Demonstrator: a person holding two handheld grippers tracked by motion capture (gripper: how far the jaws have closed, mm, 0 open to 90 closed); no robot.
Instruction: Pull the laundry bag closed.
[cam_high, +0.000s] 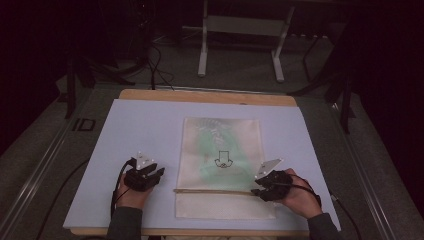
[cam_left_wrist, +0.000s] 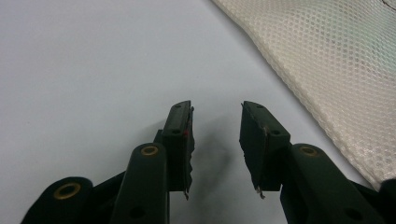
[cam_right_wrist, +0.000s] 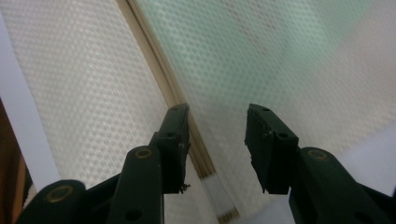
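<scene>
A white mesh pouch (cam_high: 200, 135) lies flat on the pale blue mat (cam_high: 135, 125), with something green (cam_high: 225, 155) showing through it and a small black print at its middle. A tan zip strip (cam_high: 215, 190) crosses it near its front end. My left gripper (cam_high: 159, 173) rests left of the pouch; its jaws (cam_left_wrist: 216, 109) stand open over bare mat, and the mesh pouch (cam_left_wrist: 336, 70) lies off to their right. My right gripper (cam_high: 258, 188) is at the right end of the strip, open (cam_right_wrist: 218, 112) above the mesh, with the zip strip (cam_right_wrist: 159, 70) running past one jaw.
The mat covers a wooden table (cam_high: 200, 96) whose edge shows at the back and front. Beyond the table a white-legged stand (cam_high: 202, 50) and cables (cam_high: 155, 65) sit on the dark floor. A cable trails from each gripper toward the front edge.
</scene>
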